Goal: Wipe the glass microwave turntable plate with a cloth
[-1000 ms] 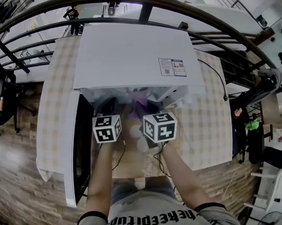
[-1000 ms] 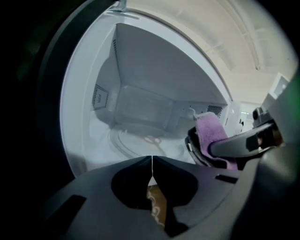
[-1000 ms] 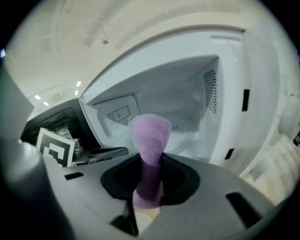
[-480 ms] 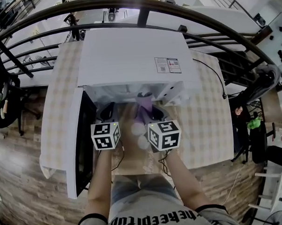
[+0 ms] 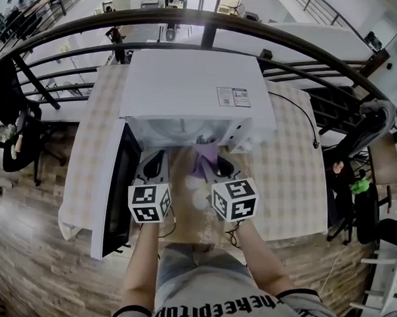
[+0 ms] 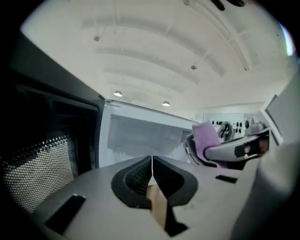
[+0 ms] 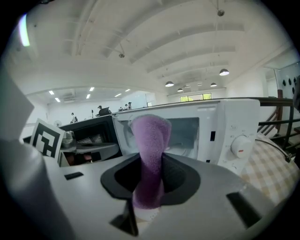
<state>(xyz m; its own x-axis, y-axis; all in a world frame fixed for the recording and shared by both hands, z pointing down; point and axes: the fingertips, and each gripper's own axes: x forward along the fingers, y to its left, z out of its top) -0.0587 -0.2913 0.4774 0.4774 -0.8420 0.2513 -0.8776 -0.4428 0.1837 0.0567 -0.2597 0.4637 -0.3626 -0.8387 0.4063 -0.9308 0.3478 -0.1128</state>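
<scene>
Looking down in the head view, you have both tools drawn back from the microwave (image 5: 195, 82), which sits at the far edge of the tabletop (image 5: 288, 177) with its door (image 5: 114, 184) swung open to the left. A second ago their tips were tucked under the cavity's front lip. Now the left gripper (image 5: 154, 162) and the right gripper (image 5: 217, 163) sit clear in front of it, with the purple cloth (image 5: 205, 154) between them.

In the left gripper view, your left gripper (image 6: 152, 169) has its jaws pressed together on nothing, aimed at the open cavity.

In the right gripper view, your right gripper (image 7: 150, 180) is clamped on the cloth (image 7: 150, 145), which stands up in a folded roll. The glass turntable plate is not clearly made out in any view and is presumably inside the cavity.

Pulling out takes the cloth off the plate, so wiping is paused, or that pass is over.
</scene>
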